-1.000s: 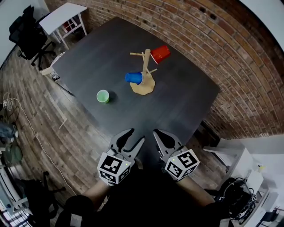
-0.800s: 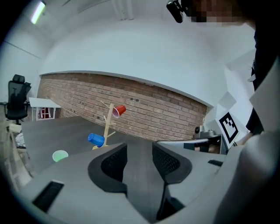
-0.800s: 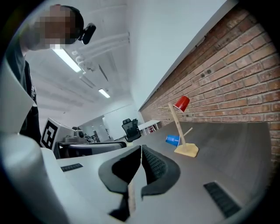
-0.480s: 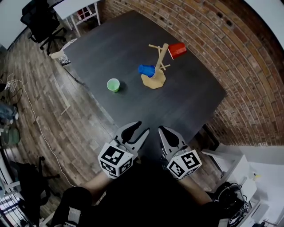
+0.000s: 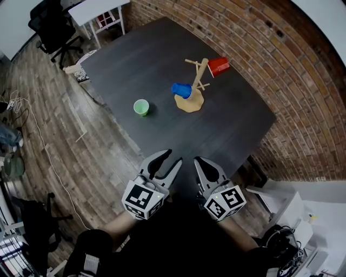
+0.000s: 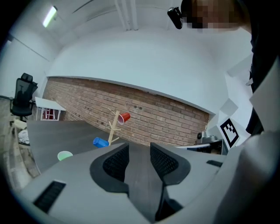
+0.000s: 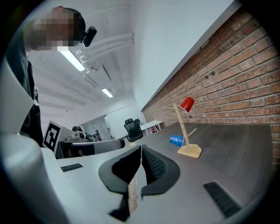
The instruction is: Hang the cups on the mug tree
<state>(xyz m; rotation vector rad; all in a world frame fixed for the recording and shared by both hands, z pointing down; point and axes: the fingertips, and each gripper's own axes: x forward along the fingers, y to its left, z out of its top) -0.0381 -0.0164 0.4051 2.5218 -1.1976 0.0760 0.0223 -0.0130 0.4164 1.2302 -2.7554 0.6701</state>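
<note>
Left gripper [image 6: 139, 148] fingers have just been closing, empty and apart; right gripper [image 7: 141, 148] fingers meet; green cup [image 5: 141, 107] near tree [image 5: 201, 73] waits unhung.

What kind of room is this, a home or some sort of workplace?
Most likely an office or lab workspace: an office chair and a white desk stand beyond the big dark table, strip lights run along the ceiling, and one wall is bare brick.

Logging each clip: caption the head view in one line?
Red cup and blue cup hang on the mug tree; green cup stands upright on the dark table.
</note>
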